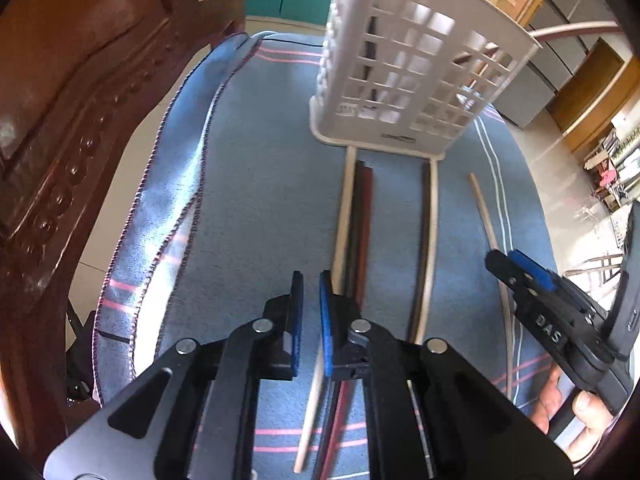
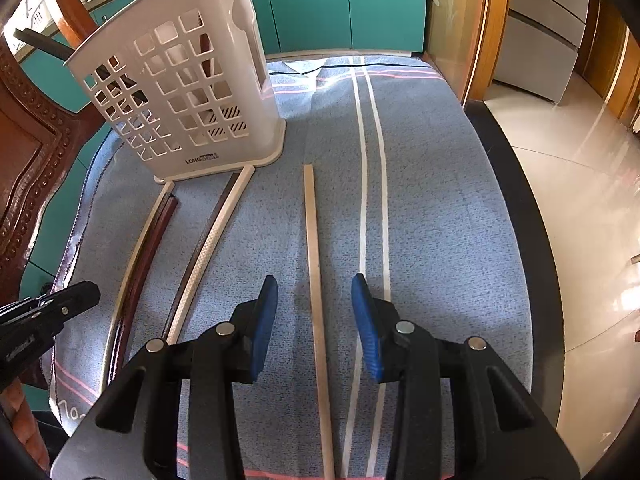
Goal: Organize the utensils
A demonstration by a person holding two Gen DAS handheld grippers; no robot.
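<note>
A white slotted utensil basket (image 1: 404,80) stands at the far end of a blue cloth; it also shows in the right wrist view (image 2: 188,96) with a dark stick inside. Several chopsticks lie lengthwise in front of it: a pale and dark-red group (image 1: 352,220) (image 2: 148,240), a dark and white pair (image 1: 428,232) (image 2: 208,240), and a single pale chopstick (image 1: 486,216) (image 2: 314,280). My left gripper (image 1: 311,280) hovers nearly shut and empty, just left of the pale and dark-red group. My right gripper (image 2: 314,284) is open, its fingers on either side of the single pale chopstick.
A carved wooden chair back (image 1: 72,120) stands close on the left. The blue cloth (image 2: 440,200) covers the table, with the table edge and tiled floor (image 2: 580,200) to the right. Teal cabinets (image 2: 340,0) are behind.
</note>
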